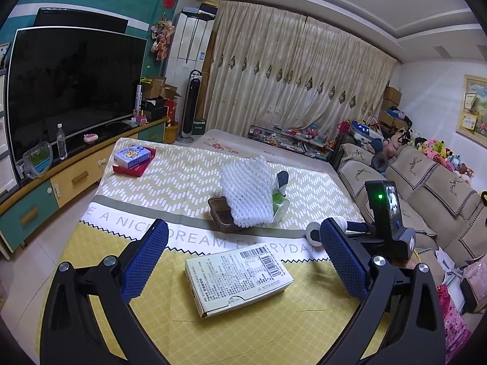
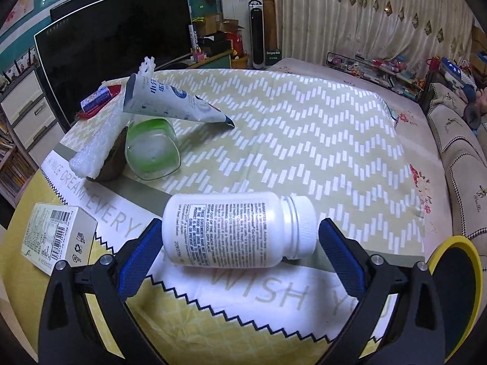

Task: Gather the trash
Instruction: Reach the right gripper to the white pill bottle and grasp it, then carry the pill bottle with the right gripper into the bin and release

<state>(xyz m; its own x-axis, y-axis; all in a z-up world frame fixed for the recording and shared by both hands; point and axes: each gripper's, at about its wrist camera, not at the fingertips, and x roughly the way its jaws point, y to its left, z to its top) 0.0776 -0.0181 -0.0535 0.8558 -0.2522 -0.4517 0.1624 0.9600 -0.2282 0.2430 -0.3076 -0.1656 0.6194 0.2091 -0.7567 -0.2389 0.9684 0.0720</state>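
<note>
Two hand-held grippers worked over the cloth-covered worktop (image 1: 127,319). Nearest, the right hand-held gripper (image 2: 240,237) stood wide open with a white pill bottle (image 2: 234,228) lying on its side between its blue pads (image 2: 138,261); the left pad touched or nearly touched the bottle's base and the right pad stood just clear of the cap, so nothing was yet gripped, and the straddle looked like preparation for an end-to-end pinch. The left hand-held gripper (image 1: 243,246), equally spread and empty, hung over a flat cardboard box (image 1: 239,276), probably its next pickup. A yellow-rimmed bin (image 2: 456,240), judged the destination, sat at the right edge. Farther off, foam netting (image 1: 246,191), a green cup (image 2: 152,149) on its side and a squeezed tube (image 2: 170,103) leaned together on a brown tray (image 1: 220,213), remaining uncollected.
</note>
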